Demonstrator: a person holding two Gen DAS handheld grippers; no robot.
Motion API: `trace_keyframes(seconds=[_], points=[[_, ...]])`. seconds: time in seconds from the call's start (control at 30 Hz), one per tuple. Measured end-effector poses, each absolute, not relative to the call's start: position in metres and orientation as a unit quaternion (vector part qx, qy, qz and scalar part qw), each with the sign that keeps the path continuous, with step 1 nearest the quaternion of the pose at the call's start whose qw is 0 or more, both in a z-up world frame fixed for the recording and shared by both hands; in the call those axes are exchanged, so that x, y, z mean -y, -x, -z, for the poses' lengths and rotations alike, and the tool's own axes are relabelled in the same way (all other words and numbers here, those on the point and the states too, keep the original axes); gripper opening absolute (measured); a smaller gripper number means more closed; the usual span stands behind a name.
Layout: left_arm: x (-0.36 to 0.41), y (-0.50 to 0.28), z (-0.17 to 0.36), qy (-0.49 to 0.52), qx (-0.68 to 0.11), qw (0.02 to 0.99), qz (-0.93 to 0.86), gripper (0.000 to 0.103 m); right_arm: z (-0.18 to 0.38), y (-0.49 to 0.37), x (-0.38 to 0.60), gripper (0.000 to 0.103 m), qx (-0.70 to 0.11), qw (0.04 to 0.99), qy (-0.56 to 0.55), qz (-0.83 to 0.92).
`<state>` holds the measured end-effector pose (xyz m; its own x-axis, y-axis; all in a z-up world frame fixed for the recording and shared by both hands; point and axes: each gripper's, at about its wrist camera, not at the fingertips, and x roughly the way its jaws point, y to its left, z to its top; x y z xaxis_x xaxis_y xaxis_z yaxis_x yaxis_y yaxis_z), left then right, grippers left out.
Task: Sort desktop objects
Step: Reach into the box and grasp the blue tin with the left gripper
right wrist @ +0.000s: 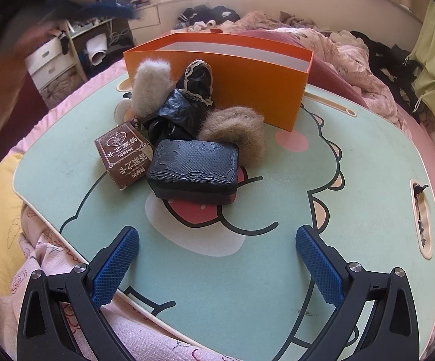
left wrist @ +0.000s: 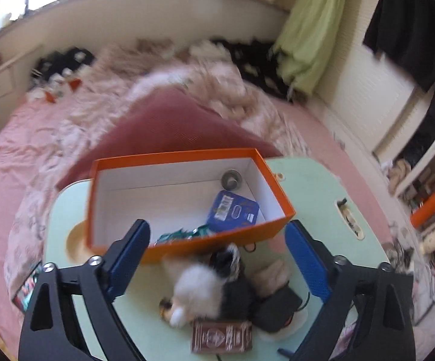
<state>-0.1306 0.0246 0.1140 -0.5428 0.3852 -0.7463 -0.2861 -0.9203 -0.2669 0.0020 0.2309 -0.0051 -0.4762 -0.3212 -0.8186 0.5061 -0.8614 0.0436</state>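
**Two grippers spread, nothing held**

Left gripper [left wrist: 217,237] hangs wide apart above the orange cardboard box [left wrist: 187,243], which holds a blue rectangular tin [left wrist: 232,210]. Right gripper [right wrist: 217,249], also spread, hovers over the mint cartoon-print table [right wrist: 277,270] near the black textured case [right wrist: 193,168].

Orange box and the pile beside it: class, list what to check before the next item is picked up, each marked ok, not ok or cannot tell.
1. Left gripper empty, jaws apart: ok.
2. Right gripper empty, jaws apart: ok.
3. Orange box has free floor space: ok.
4. Black case lies nearest, unobstructed on top: ok.
5. Brown carton touching the case: cannot tell.
6. Pile cleared from the green table: not ok.
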Motion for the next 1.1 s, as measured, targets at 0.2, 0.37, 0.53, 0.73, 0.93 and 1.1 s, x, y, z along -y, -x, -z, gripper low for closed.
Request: trace_keyframes(seconds=[0.2, 0.37, 0.53, 0.73, 0.93, 1.1], points=[[-0.087, 0.216, -0.067, 0.573, -0.007, 0.204, -0.794, 0.077, 0.004, -0.003, -0.231, 0.103, -0.100, 0.245, -0.447, 0.855], [-0.113, 0.232, -0.031, 0.617, -0.033, 0.210, -0.758, 0.075, 0.004, -0.006, -0.234, 0.103, -0.096, 0.248, -0.443, 0.856], [-0.117, 0.227, -0.017, 0.614, -0.034, 0.239, -0.751, 0.075, 0.004, -0.006, -0.234, 0.103, -0.096, 0.250, -0.441, 0.856], [-0.092, 0.235, -0.022, 0.613, -0.018, 0.219, -0.759, 0.068, 0.004, -0.007, -0.234, 0.103, -0.095, 0.250, -0.441, 0.857], [-0.058, 0.228, -0.034, 0.587, -0.010, 0.188, -0.787, 0.068, 0.004, -0.008, -0.234, 0.103, -0.095, 0.249, -0.441, 0.857], [-0.018, 0.212, -0.085, 0.519, 0.051, 0.195, -0.831, 0.035, 0.004, -0.008, -0.234, 0.103, -0.095, 0.249, -0.441, 0.857]])
